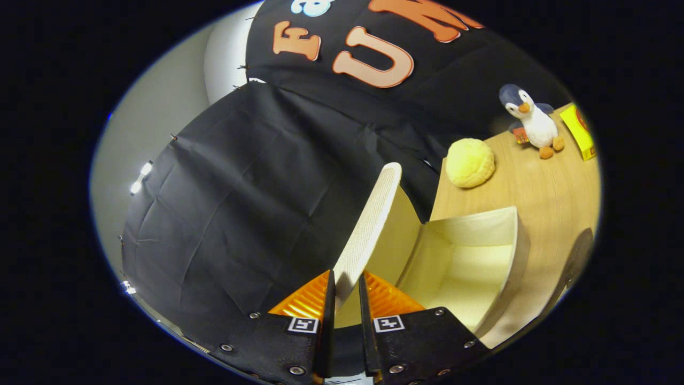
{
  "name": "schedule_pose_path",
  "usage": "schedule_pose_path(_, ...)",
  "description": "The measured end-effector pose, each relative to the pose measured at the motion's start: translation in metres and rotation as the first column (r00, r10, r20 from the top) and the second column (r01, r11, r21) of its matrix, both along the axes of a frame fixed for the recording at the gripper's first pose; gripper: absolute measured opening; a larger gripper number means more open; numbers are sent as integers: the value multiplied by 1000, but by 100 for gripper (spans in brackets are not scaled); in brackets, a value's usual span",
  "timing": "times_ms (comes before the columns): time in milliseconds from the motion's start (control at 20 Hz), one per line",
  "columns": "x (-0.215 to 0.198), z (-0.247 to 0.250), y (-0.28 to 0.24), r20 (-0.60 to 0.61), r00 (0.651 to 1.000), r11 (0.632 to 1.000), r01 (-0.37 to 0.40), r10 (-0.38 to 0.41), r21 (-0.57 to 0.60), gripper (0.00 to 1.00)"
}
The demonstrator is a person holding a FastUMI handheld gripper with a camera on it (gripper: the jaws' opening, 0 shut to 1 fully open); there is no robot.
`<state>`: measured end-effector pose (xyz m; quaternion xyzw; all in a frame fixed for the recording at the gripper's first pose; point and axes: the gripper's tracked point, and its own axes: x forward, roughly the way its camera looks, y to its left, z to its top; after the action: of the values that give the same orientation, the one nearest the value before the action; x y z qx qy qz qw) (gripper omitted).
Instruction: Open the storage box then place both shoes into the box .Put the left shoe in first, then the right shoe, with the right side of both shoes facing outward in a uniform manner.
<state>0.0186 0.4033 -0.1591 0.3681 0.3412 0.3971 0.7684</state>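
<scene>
A cream-coloured storage box [481,267] is seen standing on a light wooden tabletop [539,182], with its empty, pale interior exposed. Its lid [368,230], a thin panel with a finely textured whitish surface, is raised and swung up away from the box opening, standing nearly on edge. The lid's near edge is pinched between the two fingers of the gripper [346,291], which are closed against it from either side.
</scene>
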Motion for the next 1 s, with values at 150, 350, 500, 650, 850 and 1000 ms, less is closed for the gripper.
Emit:
schedule_pose_path(150, 1, 3, 35, 11, 1000, 1000, -19, 19, -5, 22)
schedule_pose_path(350, 0, 4, 88, 17, 998, 997, -64, 65, -34, 22)
schedule_pose_path(500, -2, 1, 121, 35, 995, 993, -93, 96, -77, 22)
schedule_pose_path(650, -10, -4, 145, 57, 988, 980, -137, 147, -142, 30)
schedule_pose_path(850, -13, -10, 142, 111, 981, 973, -135, 157, -186, 71)
schedule_pose_path(1000, -17, -20, 112, 129, 981, 964, -110, 144, -240, 86)
